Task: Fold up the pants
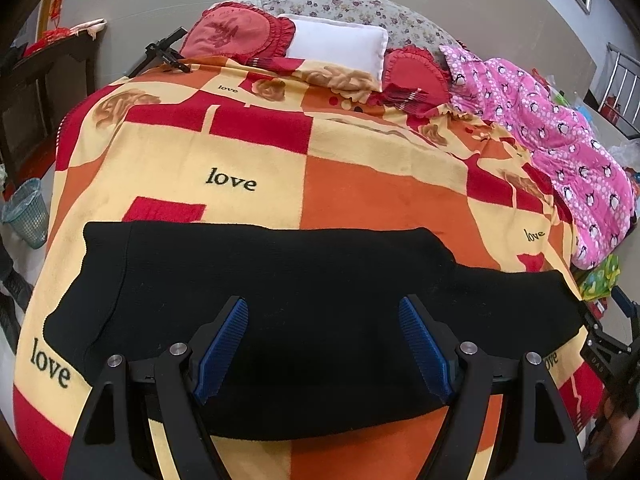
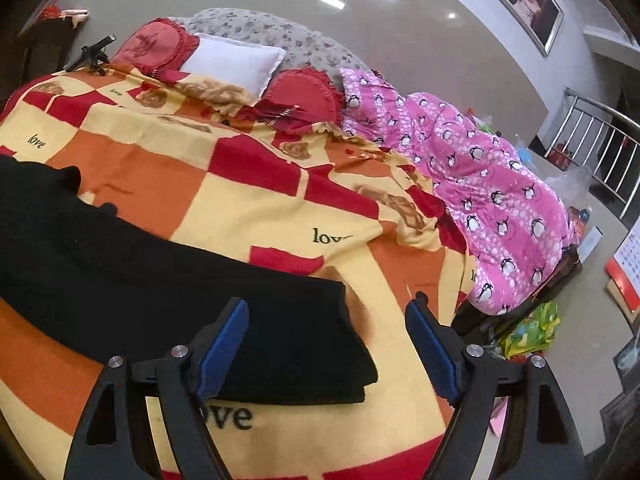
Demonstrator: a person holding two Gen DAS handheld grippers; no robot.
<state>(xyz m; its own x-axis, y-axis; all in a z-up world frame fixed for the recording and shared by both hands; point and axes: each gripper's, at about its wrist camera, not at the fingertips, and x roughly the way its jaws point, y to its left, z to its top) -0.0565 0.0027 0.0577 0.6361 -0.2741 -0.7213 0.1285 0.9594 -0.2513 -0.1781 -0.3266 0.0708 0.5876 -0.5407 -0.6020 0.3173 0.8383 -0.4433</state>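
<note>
Beside black pants, pink quilt, pillows

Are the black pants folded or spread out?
Folded, at least at one end: the black pants show two stacked layers there. They lie flat on the blanket.

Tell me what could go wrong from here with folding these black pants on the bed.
1. The black pants show almost no seams or edges, so either tongs could pinch the wrong layer.
2. The blanket lies directly under them, so a low pinch by the right tongs, open over the pants' end, might catch it too.
3. The left tongs are open and hold nothing, so pulling one end could drag the whole garment askew.
</note>
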